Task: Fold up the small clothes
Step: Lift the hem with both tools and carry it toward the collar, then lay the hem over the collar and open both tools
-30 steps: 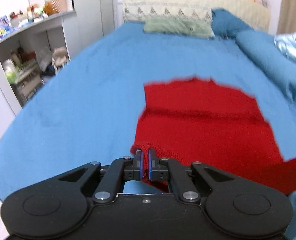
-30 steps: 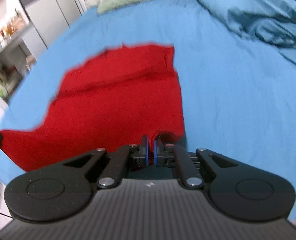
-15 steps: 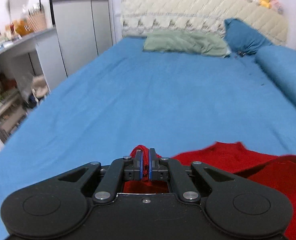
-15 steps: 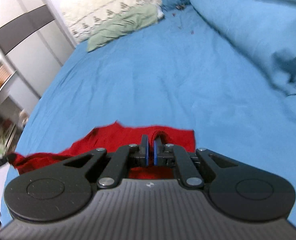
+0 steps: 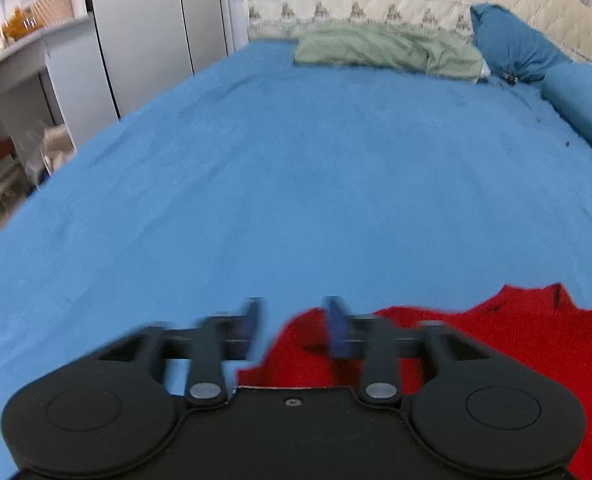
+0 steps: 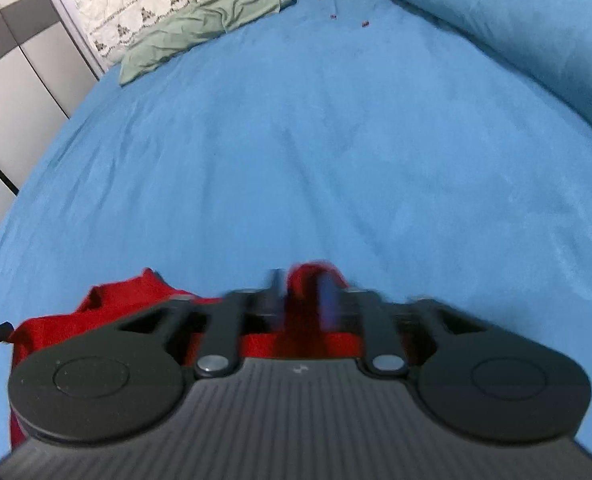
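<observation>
Red cloth [image 5: 496, 344] lay bunched on the blue bed [image 5: 296, 180], at its near edge. Left gripper [image 5: 294, 328] and right gripper [image 6: 302, 300] had just been opening, jaws apart, each over a cloth edge, pads clear of it.

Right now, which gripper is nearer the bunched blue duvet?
Right. The right gripper is at the red sweater's edge toward the duvet; the left gripper is at the sweater's opposite edge, farther off. Both have just been opening, cloth between their jaws.
</observation>
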Demonstrator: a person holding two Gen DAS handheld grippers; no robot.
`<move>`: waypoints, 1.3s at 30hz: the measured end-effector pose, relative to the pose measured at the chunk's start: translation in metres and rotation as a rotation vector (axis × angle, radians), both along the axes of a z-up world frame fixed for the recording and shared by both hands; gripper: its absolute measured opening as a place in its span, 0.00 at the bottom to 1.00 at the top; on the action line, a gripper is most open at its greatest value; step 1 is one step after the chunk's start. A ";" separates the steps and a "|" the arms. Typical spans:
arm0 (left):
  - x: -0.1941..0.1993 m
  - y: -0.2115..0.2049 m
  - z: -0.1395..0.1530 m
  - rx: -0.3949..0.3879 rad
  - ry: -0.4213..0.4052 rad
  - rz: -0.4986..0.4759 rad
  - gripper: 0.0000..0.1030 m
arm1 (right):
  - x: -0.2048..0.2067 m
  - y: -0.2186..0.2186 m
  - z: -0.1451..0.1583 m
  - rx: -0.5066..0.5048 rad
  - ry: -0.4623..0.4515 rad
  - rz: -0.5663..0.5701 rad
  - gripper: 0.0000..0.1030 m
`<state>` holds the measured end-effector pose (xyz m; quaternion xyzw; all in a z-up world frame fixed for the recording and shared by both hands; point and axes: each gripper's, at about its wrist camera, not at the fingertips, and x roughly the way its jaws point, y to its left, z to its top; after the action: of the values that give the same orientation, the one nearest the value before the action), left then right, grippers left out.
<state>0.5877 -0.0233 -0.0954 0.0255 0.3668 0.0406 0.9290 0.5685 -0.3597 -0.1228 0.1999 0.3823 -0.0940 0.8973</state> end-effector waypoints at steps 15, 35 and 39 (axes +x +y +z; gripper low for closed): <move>-0.093 -0.013 -0.048 -0.051 0.200 -0.141 0.71 | -0.040 0.040 -0.047 -0.067 0.123 -0.020 0.96; -0.115 -0.080 0.027 -0.014 0.259 -0.209 0.96 | -0.137 0.033 0.054 -0.149 0.022 0.105 1.00; -0.114 -0.102 0.008 0.024 0.258 -0.258 0.96 | -0.151 0.030 0.016 -0.136 0.085 0.068 0.98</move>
<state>0.4738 -0.1256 -0.0872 0.0883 0.4762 -0.0784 0.8714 0.4176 -0.3292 -0.1069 0.1211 0.4195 -0.0975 0.8944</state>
